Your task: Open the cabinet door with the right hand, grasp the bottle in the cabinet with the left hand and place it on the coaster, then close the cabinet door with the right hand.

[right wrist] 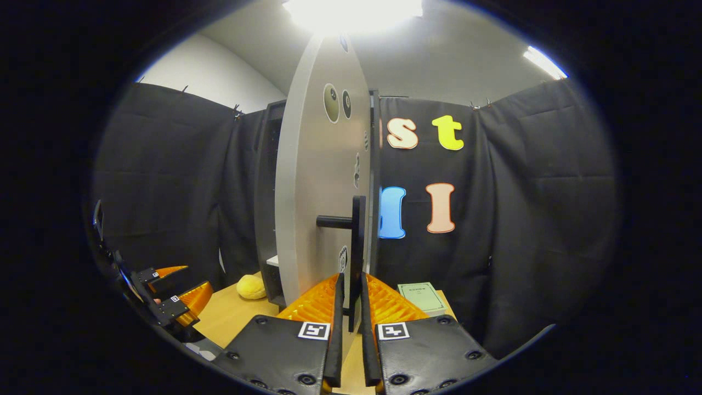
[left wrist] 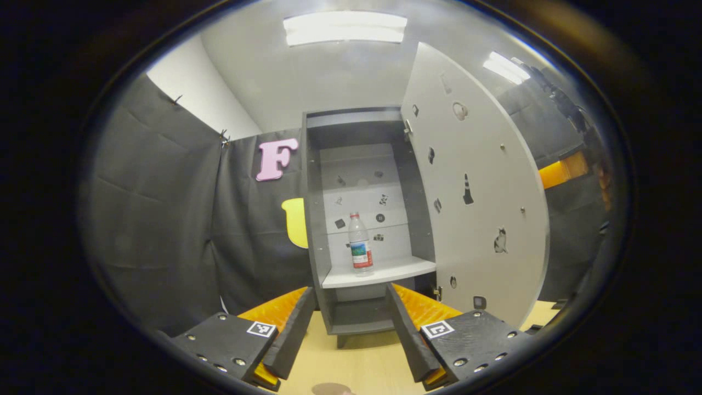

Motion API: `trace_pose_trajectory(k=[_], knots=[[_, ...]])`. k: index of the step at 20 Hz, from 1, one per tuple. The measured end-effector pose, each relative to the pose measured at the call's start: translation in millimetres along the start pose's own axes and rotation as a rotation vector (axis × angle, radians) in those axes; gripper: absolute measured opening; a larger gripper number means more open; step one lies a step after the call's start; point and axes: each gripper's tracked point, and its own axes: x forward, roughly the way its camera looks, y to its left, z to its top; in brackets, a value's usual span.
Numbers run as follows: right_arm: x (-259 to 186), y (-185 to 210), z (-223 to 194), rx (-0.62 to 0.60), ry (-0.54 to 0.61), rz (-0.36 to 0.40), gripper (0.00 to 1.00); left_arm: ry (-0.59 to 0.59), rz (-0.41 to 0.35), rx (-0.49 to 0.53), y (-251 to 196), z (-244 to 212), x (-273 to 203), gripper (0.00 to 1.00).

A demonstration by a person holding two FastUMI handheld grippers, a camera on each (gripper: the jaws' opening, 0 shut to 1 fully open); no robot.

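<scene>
A clear plastic bottle (left wrist: 360, 244) with a white cap and a red label stands upright on the pale shelf (left wrist: 395, 270) of the dark cabinet (left wrist: 313, 219). The cabinet's white door (left wrist: 477, 181) is swung wide open to the right. My left gripper (left wrist: 351, 293) is open, level with the shelf's front and a short way off from the bottle. In the right gripper view the door (right wrist: 318, 181) stands edge-on, and my right gripper (right wrist: 352, 280) is shut on its black handle (right wrist: 357, 236). A brown round edge, perhaps the coaster (left wrist: 332, 389), peeks in below the left fingers.
The cabinet stands on a light wooden table (left wrist: 362, 362). A yellow soft object (right wrist: 251, 286) lies left of the cabinet's base, and a pale green booklet (right wrist: 422, 296) lies to the right of the door. The left gripper (right wrist: 170, 299) appears at the far left of the right gripper view.
</scene>
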Motion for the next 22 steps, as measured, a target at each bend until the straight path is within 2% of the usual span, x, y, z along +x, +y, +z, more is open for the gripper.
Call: trace_pose_trajectory(k=[1, 2, 3, 4, 5, 7, 9, 10, 12, 13, 17, 20, 21, 22], knots=[[1, -5, 1, 0.004, -0.002, -0.013, 0.14, -0.002, -0.001, 0.005, -5, 2, -2, 0.78], [1, -6, 2, 0.016, -0.003, -0.014, 0.16, -0.002, -0.002, 0.006, -9, 3, -4, 0.78], [1, -2, 2, 0.035, -0.004, 0.008, 0.14, 0.000, -0.003, 0.005, -12, 5, -4, 0.78], [1, 2, 3, 0.052, -0.012, 0.037, 0.03, 0.003, -0.002, 0.006, -15, 6, -2, 0.78], [0, 4, 6, 0.054, -0.024, 0.054, 0.11, 0.005, 0.000, 0.009, -19, 7, -2, 0.78], [-5, -1, 12, 0.014, -0.043, 0.055, 0.03, 0.005, 0.003, 0.006, -26, 9, -2, 0.78], [-10, -4, 11, -0.022, -0.045, 0.047, 0.15, 0.002, 0.006, 0.001, -31, 13, -1, 0.78], [-13, -6, 10, -0.021, -0.044, 0.047, 0.10, 0.001, 0.007, 0.002, -31, 14, -2, 0.78], [-19, -10, 9, 0.012, -0.042, 0.044, 0.17, -0.003, 0.006, 0.000, -32, 19, -3, 0.81], [-22, -16, 8, 0.027, -0.041, 0.027, 0.14, -0.008, 0.007, -0.002, -32, 22, -3, 0.81], [-40, -48, -10, 0.060, -0.021, -0.060, 0.19, -0.019, -0.008, -0.055, -32, 42, 17, 0.78], [-42, -73, -22, 0.070, -0.005, -0.133, 0.86, -0.014, -0.024, -0.085, -26, 44, 56, 0.81], [-41, -82, -26, 0.072, -0.004, -0.169, 0.96, -0.011, -0.024, -0.078, -23, 44, 66, 0.80], [-44, -88, -29, 0.077, -0.001, -0.203, 0.95, -0.007, -0.029, -0.066, -22, 45, 77, 0.78]])
